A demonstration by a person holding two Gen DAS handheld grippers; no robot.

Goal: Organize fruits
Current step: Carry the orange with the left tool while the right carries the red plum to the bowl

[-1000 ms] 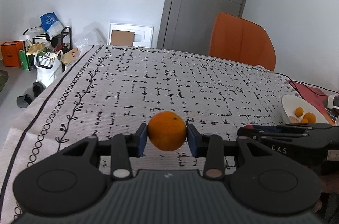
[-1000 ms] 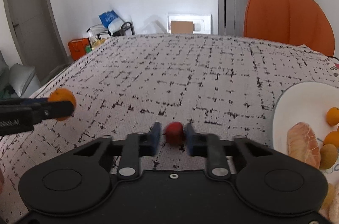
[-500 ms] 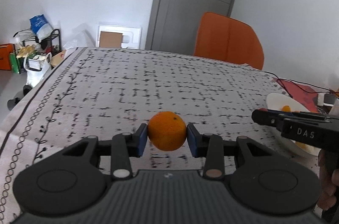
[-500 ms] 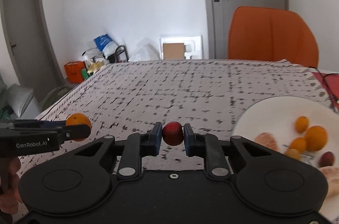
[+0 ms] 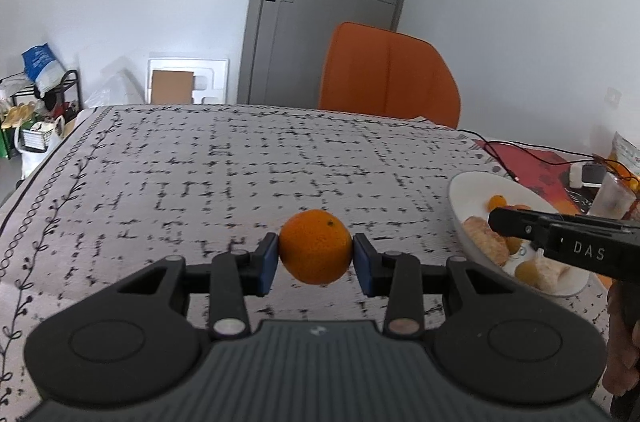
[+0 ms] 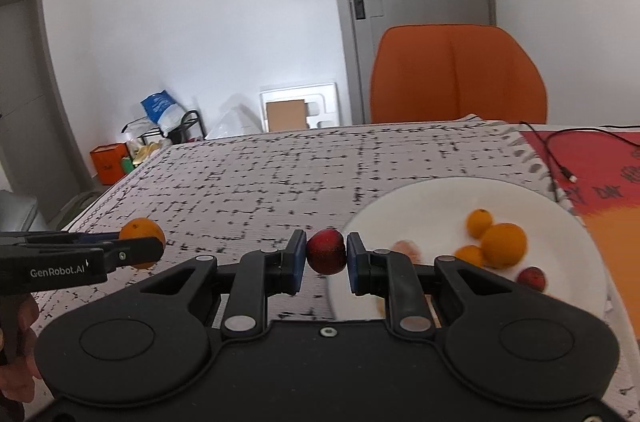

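Note:
My left gripper (image 5: 315, 264) is shut on an orange (image 5: 315, 246), held above the patterned tablecloth. My right gripper (image 6: 323, 260) is shut on a small dark red fruit (image 6: 326, 251), hanging just over the left rim of the white plate (image 6: 420, 198). The plate carries several small oranges (image 6: 503, 245), a red fruit (image 6: 531, 278) and peeled citrus pieces. In the left wrist view the plate (image 5: 464, 194) lies at the right, with the right gripper's black finger (image 5: 560, 236) reaching over it. In the right wrist view the left gripper and its orange (image 6: 140, 230) show at the left.
An orange chair (image 5: 388, 74) stands at the table's far side before a grey door. Red mat with black cables (image 6: 556, 158) lies right of the plate. A plastic cup (image 5: 610, 196) and small items sit at the far right. Bags and a rack (image 5: 44, 98) crowd the floor left.
Both grippers have moved right toward the plate, fruits still held. The plate has come nearer in both views, and the red fruit now hangs at its rim.

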